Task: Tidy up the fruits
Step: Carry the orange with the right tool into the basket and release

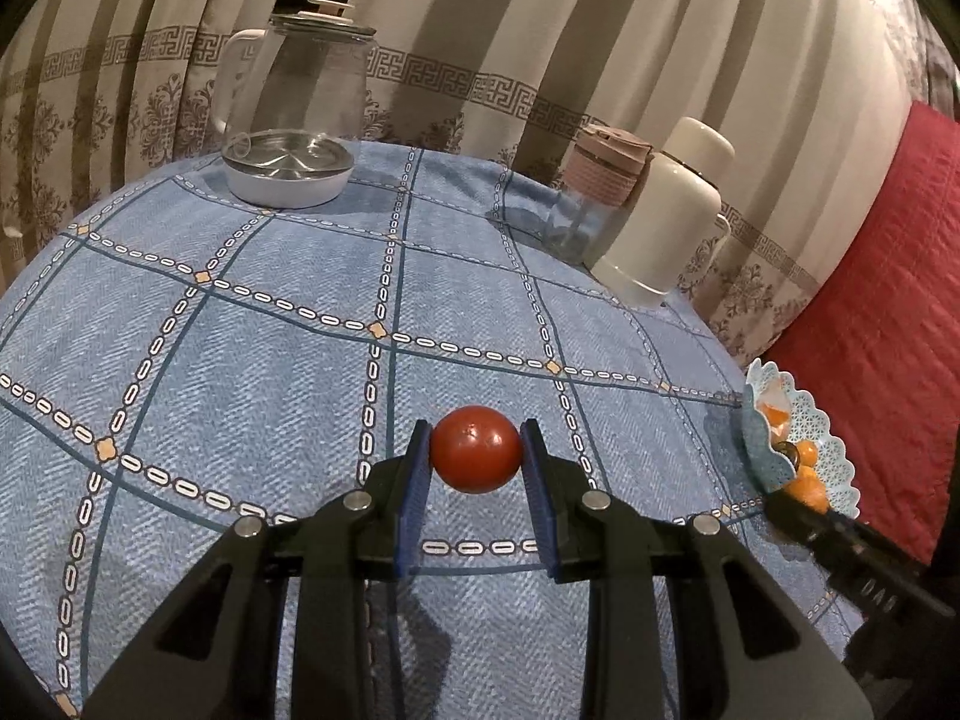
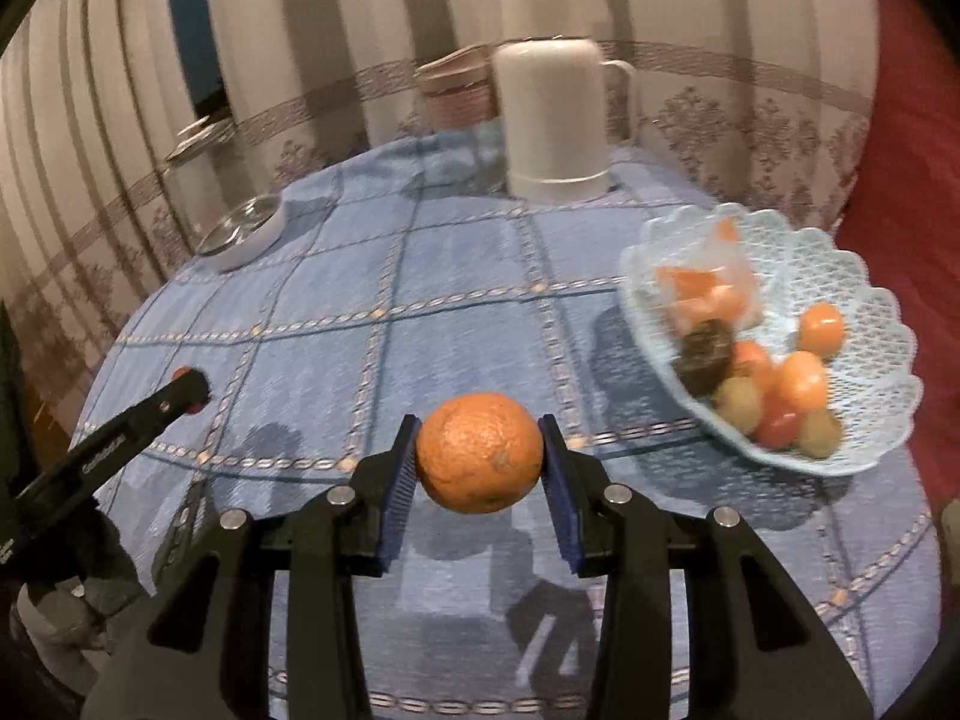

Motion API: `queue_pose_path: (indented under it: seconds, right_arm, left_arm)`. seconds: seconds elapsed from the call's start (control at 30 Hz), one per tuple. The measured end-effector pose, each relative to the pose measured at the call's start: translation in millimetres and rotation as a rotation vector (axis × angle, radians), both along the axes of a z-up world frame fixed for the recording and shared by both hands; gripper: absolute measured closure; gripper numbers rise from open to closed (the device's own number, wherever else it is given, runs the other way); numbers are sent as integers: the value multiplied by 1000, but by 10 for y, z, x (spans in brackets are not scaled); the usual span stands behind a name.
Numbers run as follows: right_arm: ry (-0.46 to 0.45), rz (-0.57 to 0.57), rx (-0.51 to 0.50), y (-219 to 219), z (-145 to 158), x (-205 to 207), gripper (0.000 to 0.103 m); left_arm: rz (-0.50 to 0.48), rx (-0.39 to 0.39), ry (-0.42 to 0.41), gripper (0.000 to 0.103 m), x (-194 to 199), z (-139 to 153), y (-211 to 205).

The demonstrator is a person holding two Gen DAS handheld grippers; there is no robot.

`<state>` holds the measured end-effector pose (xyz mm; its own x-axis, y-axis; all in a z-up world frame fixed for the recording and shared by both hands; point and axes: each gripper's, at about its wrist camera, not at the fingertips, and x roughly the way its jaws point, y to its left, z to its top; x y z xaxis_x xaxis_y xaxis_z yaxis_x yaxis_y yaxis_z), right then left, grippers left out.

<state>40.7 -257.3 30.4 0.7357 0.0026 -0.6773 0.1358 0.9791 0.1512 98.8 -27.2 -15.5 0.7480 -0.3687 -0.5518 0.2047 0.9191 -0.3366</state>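
From the left wrist we see our left claw clamped on a smooth round red tomato, held above the blue checked cloth of the worktop; only its narrow sides are pinched, so a jolt could let it squirt out and roll off. From the right wrist, our right claw grips a dimpled orange mandarin short of the pale-blue lacy plastic fruit bowl, which sits by the worktop's edge already crowded, so a hard drop could bounce fruit out.

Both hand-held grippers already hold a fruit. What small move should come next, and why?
Probably carry the right hand-held gripper toward the blue basket and stop above it. Its pads clamp the orange, which hangs above the tablecloth, and the basket with other fruits stands close on its right. The left hand-held gripper with the tomato is farther away and can wait.
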Motion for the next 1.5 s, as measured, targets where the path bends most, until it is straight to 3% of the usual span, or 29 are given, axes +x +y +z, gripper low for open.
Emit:
queue_pose_path:
  seconds: [0.77,1.27,1.5]
  right_arm:
    - [-53,-276,-23,-1142,160,-401,63]
    - [25,-327,-62,-1626,-89,-154,62]
    - [-19,-343,-38,-1710,-24,-271,61]
  left_arm:
    - [-22,56,-25,73,-56,-13,-120]
    - [-15,100,-27,73,-43,-77,-186]
    - [-6,64,-6,73,-20,-113,-123]
